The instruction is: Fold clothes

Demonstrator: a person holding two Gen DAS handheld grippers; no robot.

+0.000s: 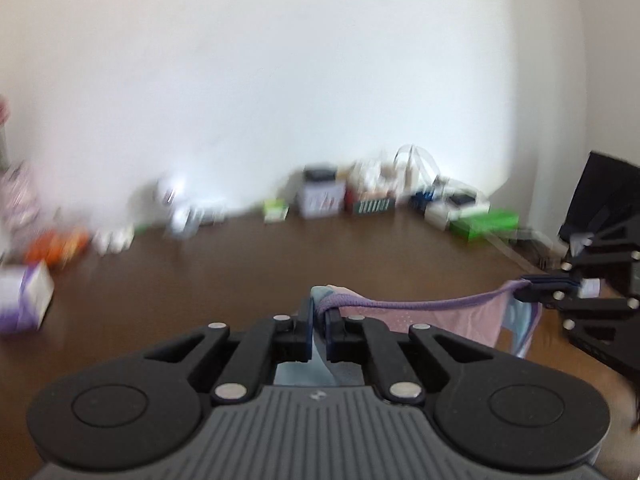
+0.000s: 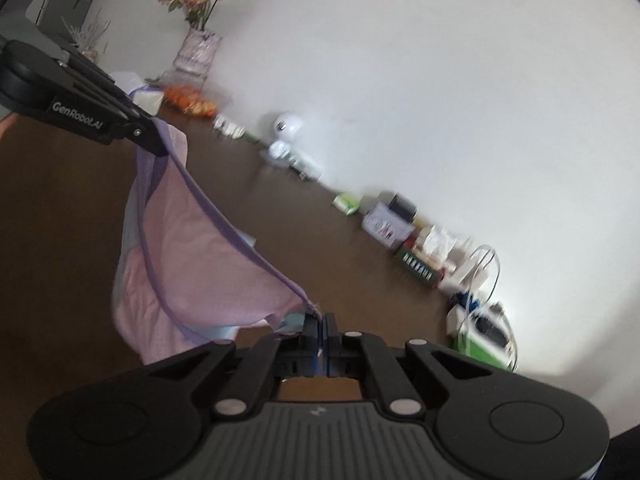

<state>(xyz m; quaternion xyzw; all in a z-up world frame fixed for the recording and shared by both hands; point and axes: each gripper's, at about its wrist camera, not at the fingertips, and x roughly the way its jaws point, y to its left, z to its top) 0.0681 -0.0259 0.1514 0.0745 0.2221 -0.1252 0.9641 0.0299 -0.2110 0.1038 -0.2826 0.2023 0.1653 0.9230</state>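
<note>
A small pink garment (image 1: 452,318) with a purple waistband and pale blue parts hangs above the brown table (image 1: 240,264), stretched between both grippers. My left gripper (image 1: 319,312) is shut on one end of the purple band. My right gripper (image 1: 528,294), at the right edge of the left wrist view, is shut on the other end. In the right wrist view the garment (image 2: 192,256) sags from the left gripper (image 2: 158,148) at upper left down to my right gripper (image 2: 320,326), whose jaws pinch its corner.
Boxes and packets (image 1: 320,200) line the wall at the table's far edge. A green box (image 1: 484,224), a purple-white box (image 1: 24,300), a vase of flowers (image 2: 196,48), a white round device (image 2: 286,128) and cables (image 2: 486,276) also stand there. A dark chair (image 1: 600,196) is at right.
</note>
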